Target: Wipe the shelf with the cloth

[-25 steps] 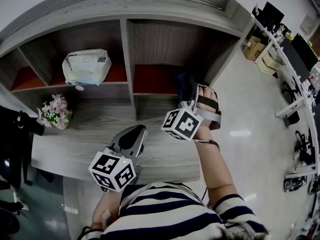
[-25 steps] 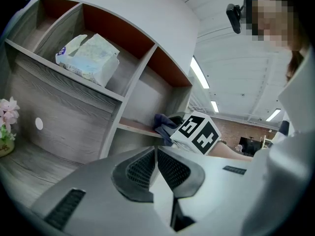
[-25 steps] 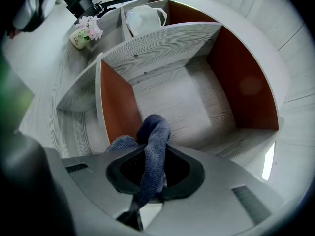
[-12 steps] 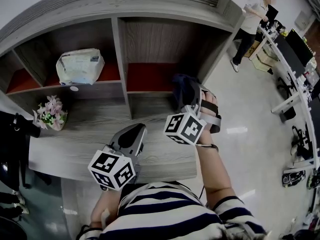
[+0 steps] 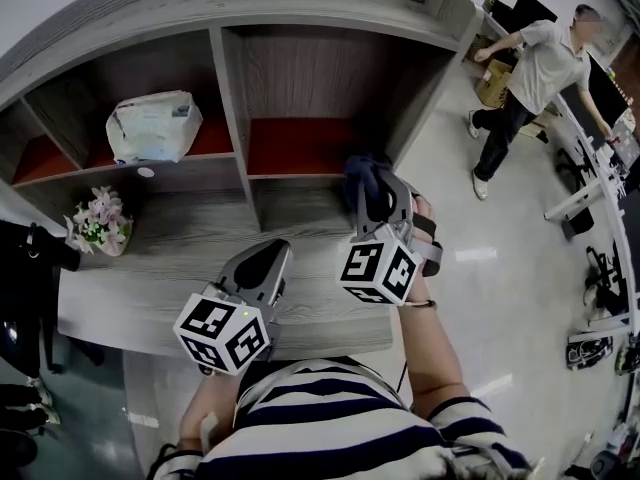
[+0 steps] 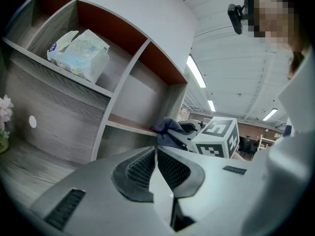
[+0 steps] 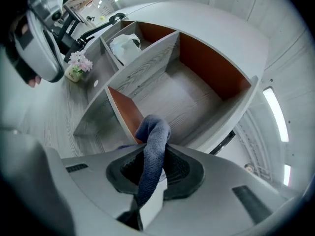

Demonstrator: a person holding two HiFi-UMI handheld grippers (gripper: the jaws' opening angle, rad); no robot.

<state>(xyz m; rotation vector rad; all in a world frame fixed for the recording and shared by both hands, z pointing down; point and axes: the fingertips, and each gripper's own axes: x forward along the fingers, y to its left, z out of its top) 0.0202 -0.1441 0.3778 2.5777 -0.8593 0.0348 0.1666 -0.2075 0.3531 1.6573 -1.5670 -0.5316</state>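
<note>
While the right gripper (image 7: pixel 155 157) is clamping the dark blue cloth (image 7: pixel 153 140) between its jaws, a bunched fold of the fabric is bulging out past the tips and a narrower strip is trailing back between the pads. In the head view this gripper (image 5: pixel 374 194) is reaching toward the grey wooden shelf (image 5: pixel 310 73), and the cloth (image 5: pixel 364 176) is sitting at the front edge of the right-hand compartment, just at the near right corner of its red-brown floor (image 5: pixel 300 146); whether the fabric is actually pressing on that board cannot be told. The left gripper (image 6: pixel 156 157) is keeping its jaws pressed together with nothing between them, and it is pointing up toward the shelf from lower down. Seen from the head, it (image 5: pixel 268 256) is hovering over the grey desk surface (image 5: pixel 170 268) in front of the shelf, well to the left of the other gripper. A white and pale blue plastic package (image 5: pixel 153 126) is lying in the left compartment, and a small bunch of pink flowers (image 5: pixel 98 223) is standing on the desk at the far left. A second person (image 5: pixel 530 73) is bending toward a desk (image 5: pixel 590 183) in the background at the upper right.
</note>
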